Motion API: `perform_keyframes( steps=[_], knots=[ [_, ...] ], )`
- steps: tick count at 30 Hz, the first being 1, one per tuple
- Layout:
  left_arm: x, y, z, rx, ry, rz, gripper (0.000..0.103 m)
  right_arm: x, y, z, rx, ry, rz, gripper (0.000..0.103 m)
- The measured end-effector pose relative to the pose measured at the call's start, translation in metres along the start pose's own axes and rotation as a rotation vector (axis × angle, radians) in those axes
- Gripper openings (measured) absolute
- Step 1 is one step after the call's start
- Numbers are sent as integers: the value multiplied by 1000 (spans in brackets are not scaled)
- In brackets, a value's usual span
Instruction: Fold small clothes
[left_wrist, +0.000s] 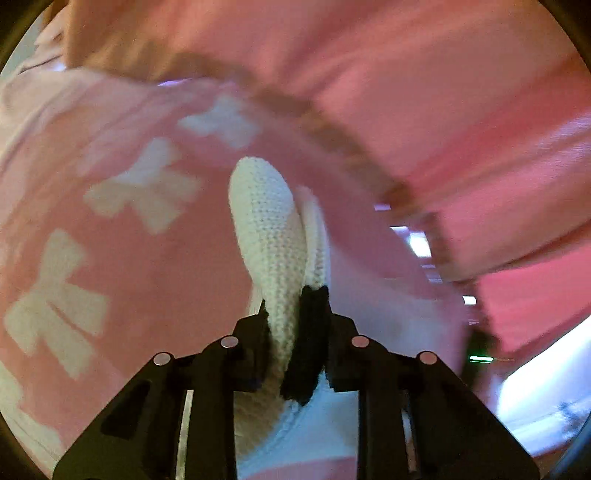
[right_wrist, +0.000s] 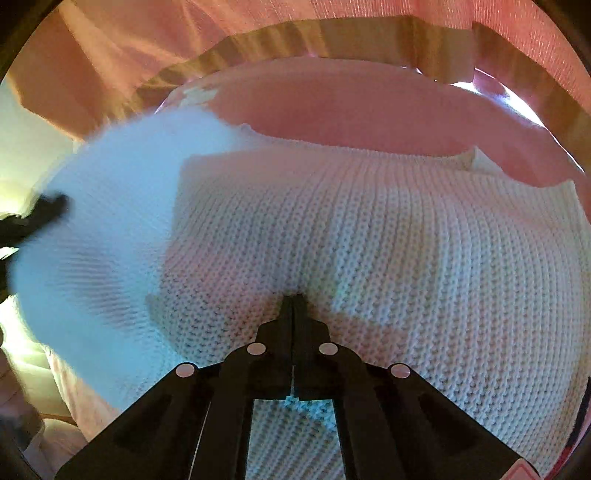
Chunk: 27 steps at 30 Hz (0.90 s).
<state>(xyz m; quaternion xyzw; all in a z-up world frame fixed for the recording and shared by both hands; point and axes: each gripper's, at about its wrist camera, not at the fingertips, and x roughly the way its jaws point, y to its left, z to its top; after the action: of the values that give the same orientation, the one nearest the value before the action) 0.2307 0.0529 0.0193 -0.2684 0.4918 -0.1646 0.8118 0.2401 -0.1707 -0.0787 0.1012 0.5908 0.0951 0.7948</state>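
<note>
The left gripper (left_wrist: 291, 325) was seen clamped on a cream knitted edge (left_wrist: 267, 236) of the pink sweater (left_wrist: 122, 258), the pinched fold standing straight ahead of the fingers; the right gripper (right_wrist: 293, 302) was seen closed tight, its tips pressed into the white knitted panel (right_wrist: 369, 240) of the same garment; whether any yarn was pinched there could not be told; the sweater was held up close before both cameras, its bow-patterned pink face spread left of the left gripper; the surface beneath was hidden.
</note>
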Motion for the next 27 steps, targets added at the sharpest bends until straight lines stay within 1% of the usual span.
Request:
perform_keyframes(
  steps=[2, 4, 6, 8, 10, 11, 12, 13, 14, 15, 16, 17, 18, 20, 21, 22, 23, 24, 25, 26, 27],
  knots=[
    [-14, -37, -6, 54, -21, -60, 22, 0, 1, 0, -1, -2, -4, 0],
    [-16, -65, -10, 99, -29, -86, 22, 2, 2, 1, 1, -5, -2, 0],
    [-11, -95, -19, 136, -10, -107, 22, 5, 0, 3, 20, -3, 18, 0],
    [0, -118, -26, 173, 10, -99, 22, 6, -6, 6, 54, 2, 55, 0],
    [16, -140, -38, 223, 12, -53, 22, 2, -17, 6, 87, 10, 112, 0],
    [25, -151, -43, 253, 11, -31, 22, -3, -27, 6, 124, 22, 152, 0],
    [34, -161, -47, 267, 11, -13, 22, -15, -46, 4, 188, 30, 178, 0],
    [42, -166, -51, 265, 21, -15, 22, -29, -62, 2, 222, 13, 157, 0],
    [54, -174, -54, 265, 46, -25, 23, -48, -79, -1, 241, -26, 95, 4],
    [62, -178, -59, 271, 63, -27, 26, -71, -99, -7, 257, -74, 3, 12],
    [75, -185, -66, 296, 95, -35, 28, -86, -115, -14, 275, -100, -56, 13],
    [86, -189, -71, 319, 125, -42, 38, -99, -134, -24, 311, -118, -84, 13],
    [102, -192, -79, 339, 165, -52, 46, -111, -155, -35, 364, -131, -55, 13],
    [116, -190, -94, 359, 203, -69, 52, -127, -180, -55, 423, -143, -11, 14],
    [116, -189, -97, 368, 206, -47, 56, -132, -185, -61, 423, -142, -14, 18],
    [112, -186, -99, 384, 195, -13, 58, -134, -186, -64, 417, -143, -14, 22],
    [104, -184, -99, 399, 175, 3, 63, -138, -185, -68, 404, -148, -4, 34],
    [84, -177, -98, 411, 129, 1, 75, -140, -182, -70, 386, -153, 15, 47],
    [72, -167, -98, 412, 95, 4, 82, -143, -175, -70, 359, -157, 28, 51],
    [56, -155, -96, 410, 47, 14, 89, -142, -167, -72, 332, -162, 42, 59],
    [38, -142, -97, 414, -11, 49, 89, -140, -155, -71, 305, -162, 69, 65]
  ],
)
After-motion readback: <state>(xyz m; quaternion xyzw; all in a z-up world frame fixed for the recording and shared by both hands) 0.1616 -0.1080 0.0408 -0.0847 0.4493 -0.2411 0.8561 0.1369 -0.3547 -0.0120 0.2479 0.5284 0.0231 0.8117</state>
